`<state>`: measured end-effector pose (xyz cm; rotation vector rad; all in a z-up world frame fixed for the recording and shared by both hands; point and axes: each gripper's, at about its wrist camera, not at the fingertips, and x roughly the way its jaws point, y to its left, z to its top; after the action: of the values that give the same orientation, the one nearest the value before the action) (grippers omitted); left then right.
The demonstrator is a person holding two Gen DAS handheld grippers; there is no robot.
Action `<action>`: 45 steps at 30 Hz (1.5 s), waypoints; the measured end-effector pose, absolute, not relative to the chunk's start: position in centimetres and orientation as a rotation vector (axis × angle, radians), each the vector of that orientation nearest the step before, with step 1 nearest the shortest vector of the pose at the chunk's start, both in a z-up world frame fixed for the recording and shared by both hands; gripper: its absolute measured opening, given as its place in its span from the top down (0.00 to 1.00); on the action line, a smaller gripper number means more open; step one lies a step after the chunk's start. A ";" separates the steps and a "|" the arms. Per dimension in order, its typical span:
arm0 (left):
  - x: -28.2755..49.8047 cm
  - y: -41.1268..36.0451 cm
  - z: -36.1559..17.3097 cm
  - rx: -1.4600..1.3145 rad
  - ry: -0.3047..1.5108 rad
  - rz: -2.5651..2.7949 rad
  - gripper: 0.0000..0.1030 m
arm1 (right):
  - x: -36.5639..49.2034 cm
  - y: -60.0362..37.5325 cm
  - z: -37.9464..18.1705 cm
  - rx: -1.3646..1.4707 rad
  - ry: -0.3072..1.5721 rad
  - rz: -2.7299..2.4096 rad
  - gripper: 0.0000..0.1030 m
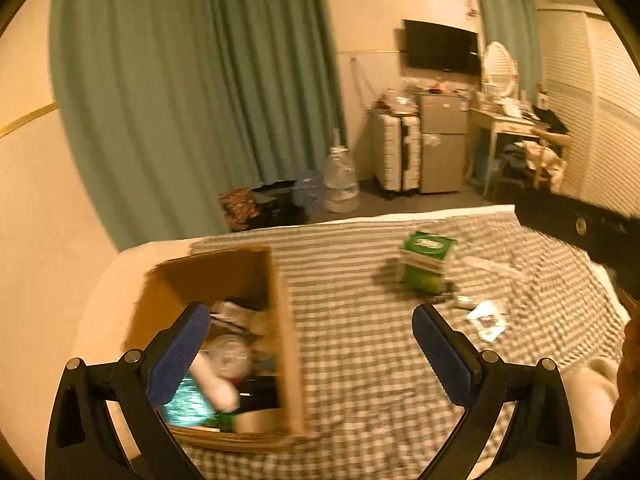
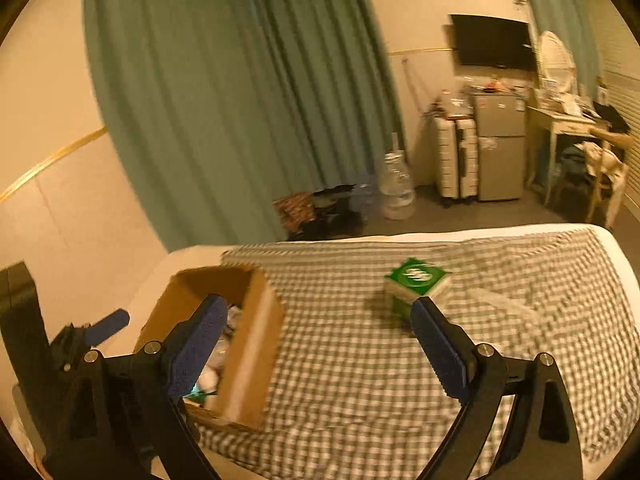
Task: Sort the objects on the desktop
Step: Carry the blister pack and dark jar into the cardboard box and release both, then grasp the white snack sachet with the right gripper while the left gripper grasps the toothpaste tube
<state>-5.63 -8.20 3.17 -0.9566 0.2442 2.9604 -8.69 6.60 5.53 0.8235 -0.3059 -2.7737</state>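
Observation:
An open cardboard box point(image 1: 256, 276) point(image 2: 256, 344) sits at the left of a checked bedspread point(image 1: 360, 344) point(image 2: 360, 360), filled with several items, among them a white bottle point(image 1: 212, 384) and a shiny teal packet point(image 1: 186, 406). A green and white carton point(image 1: 426, 262) point(image 2: 416, 284) stands further right on the spread. A small white packet point(image 1: 486, 320) and dark bits lie near it. My left gripper point(image 1: 312, 316) is open and empty above the box's right wall. My right gripper point(image 2: 318, 316) is open too, nothing between its fingers. The left gripper's blue pad point(image 2: 106, 326) shows at the left edge.
Green curtains point(image 1: 192, 92) hang behind the bed. Beyond the bed's far edge are water jugs point(image 1: 340, 178), a white suitcase point(image 1: 398, 152), a small fridge point(image 1: 442, 142), a cluttered desk point(image 1: 516, 120) and a wall television point(image 1: 440, 46). A black case point(image 1: 576, 224) lies at the right.

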 end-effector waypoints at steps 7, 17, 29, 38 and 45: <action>-7.8 -2.2 -0.3 -1.091 0.113 2.857 0.00 | -8.2 13.6 3.8 0.859 -0.284 -2.883 0.09; -11.5 1.0 -8.7 -1.347 0.103 2.803 0.00 | -12.3 19.3 -5.4 1.109 -0.247 -2.883 0.09; -15.2 -1.0 -17.7 -1.688 -0.040 2.738 0.00 | -19.3 17.8 -16.7 1.490 -0.169 -2.663 0.09; -16.2 -0.4 -19.8 -1.753 -0.012 2.686 0.00 | -22.2 16.8 -21.4 1.740 -0.036 -2.544 0.38; -17.0 3.2 -19.3 -1.704 0.073 2.658 0.00 | -20.1 20.9 -18.2 1.628 -0.287 -2.605 0.67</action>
<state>-17.05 3.17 -19.30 -1.7040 0.0729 2.6576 -20.08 20.90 -18.23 1.6285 -0.2867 -2.6051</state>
